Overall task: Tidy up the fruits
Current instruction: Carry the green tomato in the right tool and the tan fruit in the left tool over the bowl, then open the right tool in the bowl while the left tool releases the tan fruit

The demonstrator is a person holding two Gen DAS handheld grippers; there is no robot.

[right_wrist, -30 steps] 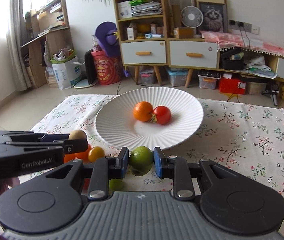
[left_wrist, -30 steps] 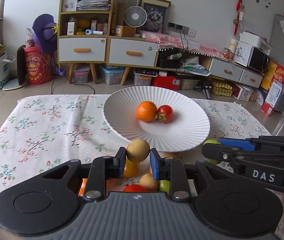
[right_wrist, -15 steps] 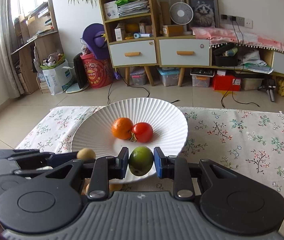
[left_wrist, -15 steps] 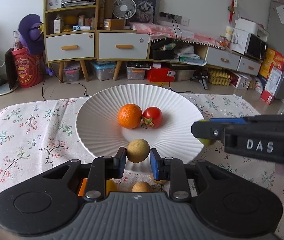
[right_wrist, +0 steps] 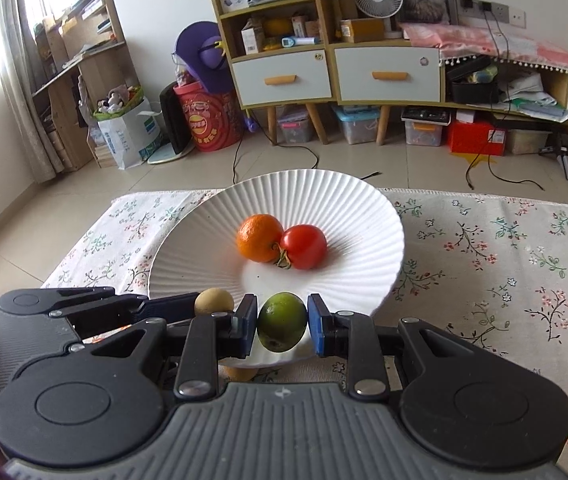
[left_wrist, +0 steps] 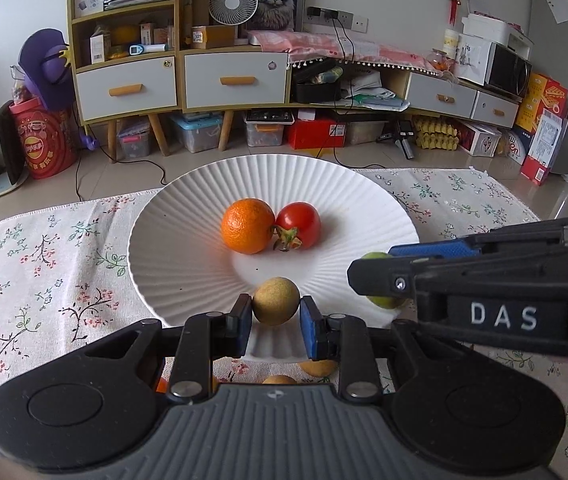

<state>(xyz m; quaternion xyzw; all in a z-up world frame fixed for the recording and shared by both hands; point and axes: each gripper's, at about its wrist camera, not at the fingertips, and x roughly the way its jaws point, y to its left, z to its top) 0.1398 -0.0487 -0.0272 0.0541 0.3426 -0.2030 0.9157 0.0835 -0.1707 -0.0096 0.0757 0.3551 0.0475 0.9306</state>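
Observation:
A white ribbed plate (left_wrist: 188, 216) (right_wrist: 364, 208) on the floral cloth holds an orange (left_wrist: 247, 225) (right_wrist: 259, 237) and a red tomato (left_wrist: 299, 224) (right_wrist: 304, 245), touching each other. My left gripper (left_wrist: 276, 320) is shut on a small tan round fruit (left_wrist: 276, 301) (right_wrist: 213, 301) over the plate's near rim. My right gripper (right_wrist: 282, 325) is shut on a green lime (right_wrist: 282, 321) (left_wrist: 380, 302) over the plate's near edge, just right of the left gripper.
Several small yellow and orange fruits (left_wrist: 318, 367) lie on the cloth under the grippers, mostly hidden. The floral cloth (right_wrist: 504, 264) spreads right and left of the plate. Cabinets, boxes and a red bin stand on the floor beyond the table.
Both grippers moved forward with their fruits, from in front of the plate to over its near rim. The plate now fills more of both views.

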